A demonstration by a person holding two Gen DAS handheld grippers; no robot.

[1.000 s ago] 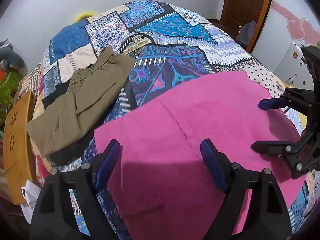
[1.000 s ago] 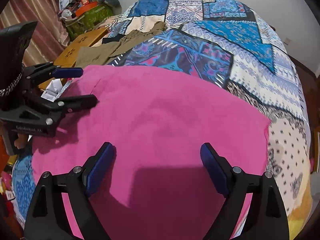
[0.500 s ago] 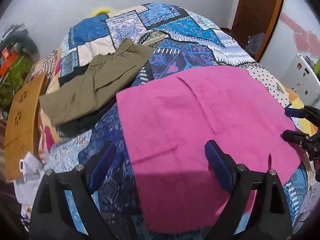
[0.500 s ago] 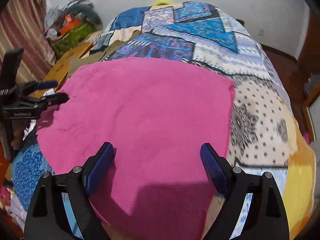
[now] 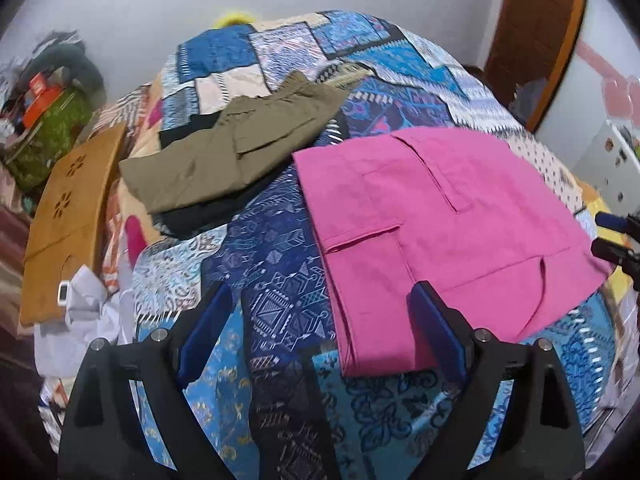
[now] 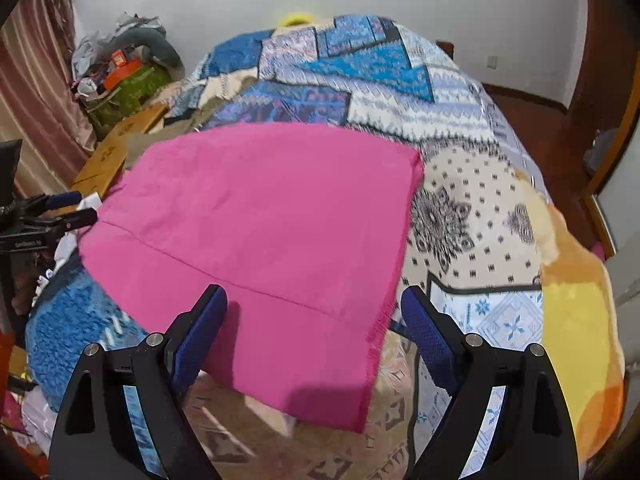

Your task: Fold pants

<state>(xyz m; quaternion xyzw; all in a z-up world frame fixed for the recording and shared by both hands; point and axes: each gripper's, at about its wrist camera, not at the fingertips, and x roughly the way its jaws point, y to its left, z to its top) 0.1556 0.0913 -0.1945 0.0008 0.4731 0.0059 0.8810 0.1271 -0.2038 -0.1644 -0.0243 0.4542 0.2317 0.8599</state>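
The pink pants lie folded flat on the patchwork bedspread, near the bed's front edge; they also show in the right wrist view. My left gripper is open and empty, above the bedspread at the pants' near left corner. My right gripper is open and empty, above the pants' near edge. The left gripper's fingertips show at the left of the right wrist view, just beyond the pants' left edge. The right gripper's fingertips show at the right edge of the left wrist view.
Folded olive pants lie on a dark garment further back on the bed. A wooden board and white clutter sit at the bed's left side. A pile of things stands by the wall. A wooden door is at the right.
Both grippers have drawn back and up from the pink pants, which now lie further off and show whole. The left gripper has shifted left, off the pants.
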